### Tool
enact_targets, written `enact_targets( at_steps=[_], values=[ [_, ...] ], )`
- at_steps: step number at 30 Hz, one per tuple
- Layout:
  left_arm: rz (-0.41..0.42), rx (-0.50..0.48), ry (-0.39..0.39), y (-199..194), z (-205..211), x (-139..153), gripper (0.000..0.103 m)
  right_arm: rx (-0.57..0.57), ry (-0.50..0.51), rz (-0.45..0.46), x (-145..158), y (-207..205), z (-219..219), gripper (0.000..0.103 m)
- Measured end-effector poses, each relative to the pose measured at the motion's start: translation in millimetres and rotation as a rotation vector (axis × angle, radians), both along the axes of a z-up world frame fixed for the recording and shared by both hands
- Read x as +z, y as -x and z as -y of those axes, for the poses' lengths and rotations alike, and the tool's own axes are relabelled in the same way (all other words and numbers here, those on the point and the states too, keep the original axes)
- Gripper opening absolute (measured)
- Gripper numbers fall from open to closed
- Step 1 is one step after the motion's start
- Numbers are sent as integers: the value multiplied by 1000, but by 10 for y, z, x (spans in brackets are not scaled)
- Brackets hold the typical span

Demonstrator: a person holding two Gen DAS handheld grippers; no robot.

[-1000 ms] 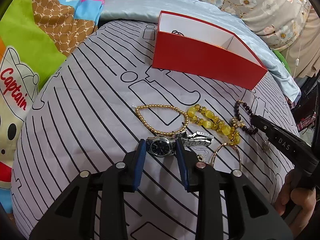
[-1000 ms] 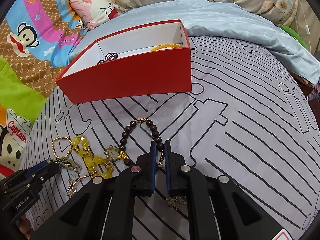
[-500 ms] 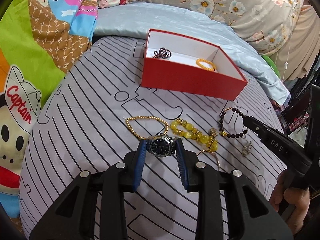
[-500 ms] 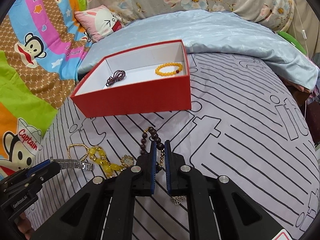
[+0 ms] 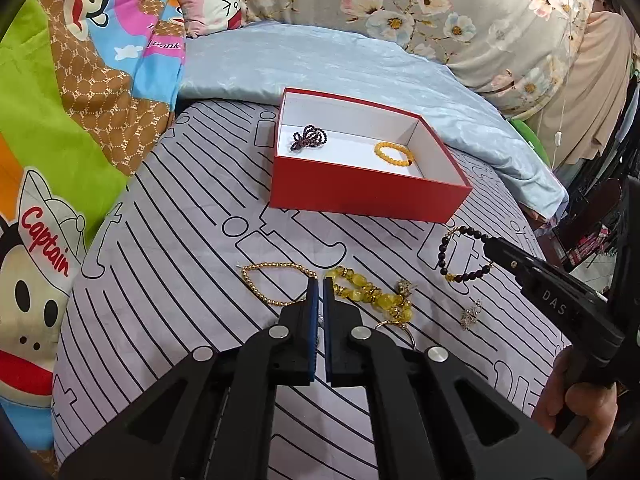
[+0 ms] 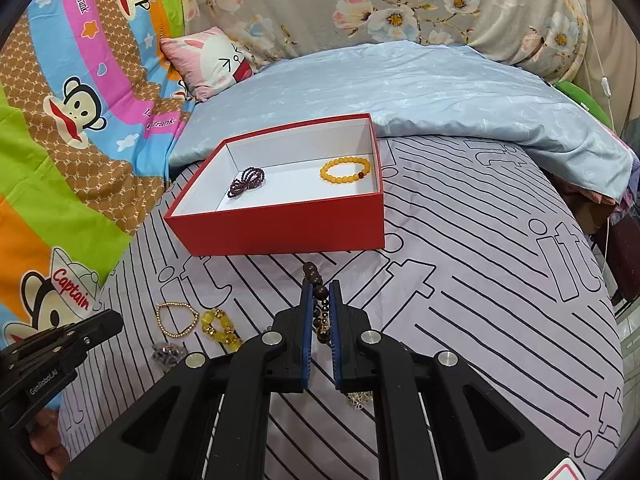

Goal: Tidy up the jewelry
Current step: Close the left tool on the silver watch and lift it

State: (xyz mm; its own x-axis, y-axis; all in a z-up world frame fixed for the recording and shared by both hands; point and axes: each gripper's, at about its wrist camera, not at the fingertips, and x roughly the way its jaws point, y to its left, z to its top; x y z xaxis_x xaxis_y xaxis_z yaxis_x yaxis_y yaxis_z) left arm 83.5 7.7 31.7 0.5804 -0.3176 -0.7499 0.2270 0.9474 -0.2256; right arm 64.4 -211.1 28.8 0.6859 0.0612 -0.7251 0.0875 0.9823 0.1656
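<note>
A red box (image 5: pixel 368 196) (image 6: pixel 280 228) with a white inside stands on the striped bedspread and holds a dark purple bead string (image 5: pixel 309 137) and an orange bead bracelet (image 5: pixel 394 153). My left gripper (image 5: pixel 320 282) is shut with nothing seen between its pads. A silver watch (image 6: pixel 165 353) lies on the spread near it. A gold bead bracelet (image 5: pixel 276 282) and a yellow bead bracelet (image 5: pixel 374 294) lie just ahead of it. My right gripper (image 6: pixel 321 286) is shut on a dark brown bead bracelet (image 6: pixel 318 292) (image 5: pixel 460 254) and holds it above the spread.
A thin gold ring bangle (image 5: pixel 394 326) and a small silver charm (image 5: pixel 472 314) lie to the right of the yellow beads. A light blue quilt (image 6: pixel 420 84) lies behind the box. A pink pillow (image 6: pixel 216 60) and cartoon bedding are at the left.
My left gripper has let the watch drop, closed empty and risen. My right gripper has lifted the dark bead bracelet off the spread. Both cameras now look down into the box.
</note>
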Motion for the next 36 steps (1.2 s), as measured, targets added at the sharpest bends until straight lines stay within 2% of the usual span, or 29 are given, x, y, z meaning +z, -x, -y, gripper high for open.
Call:
enact_targets(
  at_steps=[5, 7, 8, 9, 16, 20, 22, 24, 28, 30, 36],
  values=[
    [-35, 17, -9, -2, -27, -114, 3, -2, -11, -10, -48, 12, 11, 7],
    [-57, 20, -17, 14, -30, -191, 19, -2, -13, -13, -64, 13, 11, 7],
    [-64, 25, -26, 24, -25, -227, 43, -2, -15, -15, -72, 12, 9, 7],
    [-64, 32, -34, 40, -17, -271, 54, -1, -17, -17, -82, 9, 8, 7],
    [-84, 36, -92, -19, 66, -555, 54, 5, -23, -27, -129, -12, -19, 7],
    [-88, 42, -70, -106, 56, -668, 50, 7, -25, -31, -153, -26, -25, 7],
    [-73, 36, -75, -118, 82, -674, 42, 8, -26, -33, -162, -32, -25, 7],
    [-59, 18, -80, -126, 117, -678, 31, 9, -27, -34, -170, -40, -28, 7],
    [-54, 1, -80, -132, 137, -681, 24, 9, -28, -34, -168, -40, -28, 7],
    [-57, -2, -71, -139, 128, -674, 17, 10, -28, -35, -173, -45, -30, 7],
    [-61, -12, -55, -118, 108, -641, 14, 14, -28, -36, -182, -61, -54, 7]
  ],
)
